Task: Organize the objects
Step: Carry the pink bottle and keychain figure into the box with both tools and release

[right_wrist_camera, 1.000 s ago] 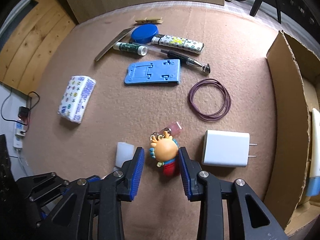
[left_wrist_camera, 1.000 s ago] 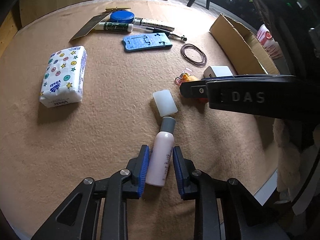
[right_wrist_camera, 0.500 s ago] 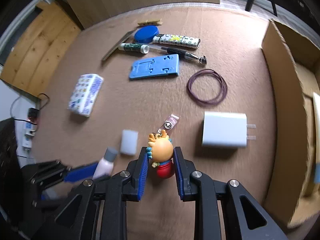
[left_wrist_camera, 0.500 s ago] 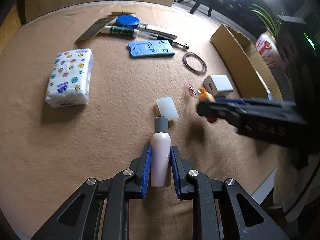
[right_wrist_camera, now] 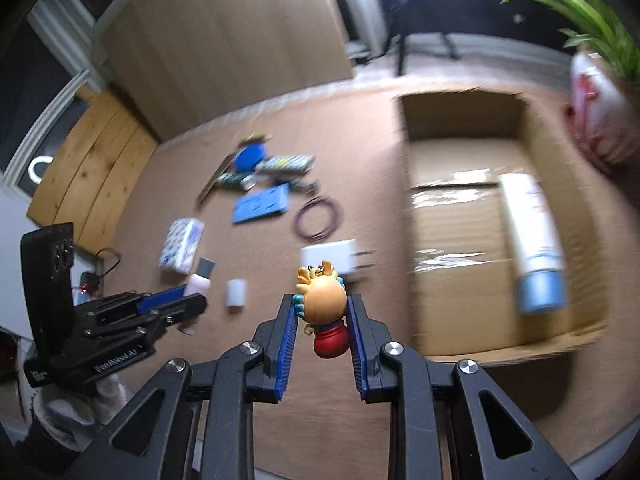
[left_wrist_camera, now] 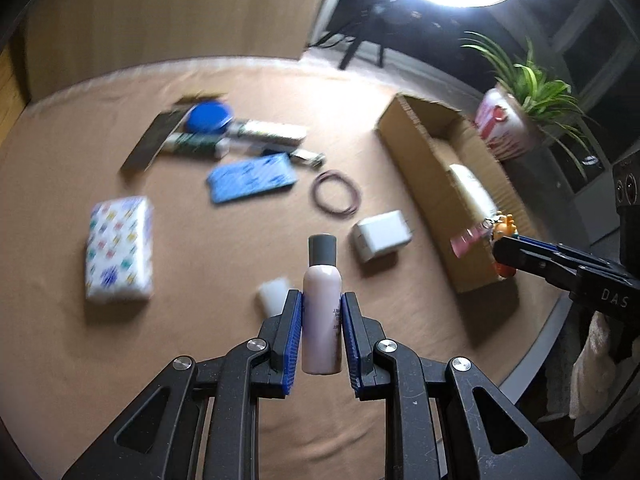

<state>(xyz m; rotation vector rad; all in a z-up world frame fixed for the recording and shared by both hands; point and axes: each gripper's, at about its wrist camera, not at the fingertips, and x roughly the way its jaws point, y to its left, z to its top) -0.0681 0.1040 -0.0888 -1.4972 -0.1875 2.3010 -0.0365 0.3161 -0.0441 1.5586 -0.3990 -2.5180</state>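
Left claw [left_wrist_camera: 321, 312] clamped on pink bottle [left_wrist_camera: 322, 312], right claw [right_wrist_camera: 322, 316] clamped on figurine keychain [right_wrist_camera: 323, 300], both angled downward above table [left_wrist_camera: 200, 260].

We see the cardboard box [right_wrist_camera: 460, 216] open-topped, its floor bare apart from a white tube [right_wrist_camera: 532, 240] along its right side. Its near wall [left_wrist_camera: 432, 196] stands in the way, with the white charger [left_wrist_camera: 382, 236] seemingly just outside it on the table.
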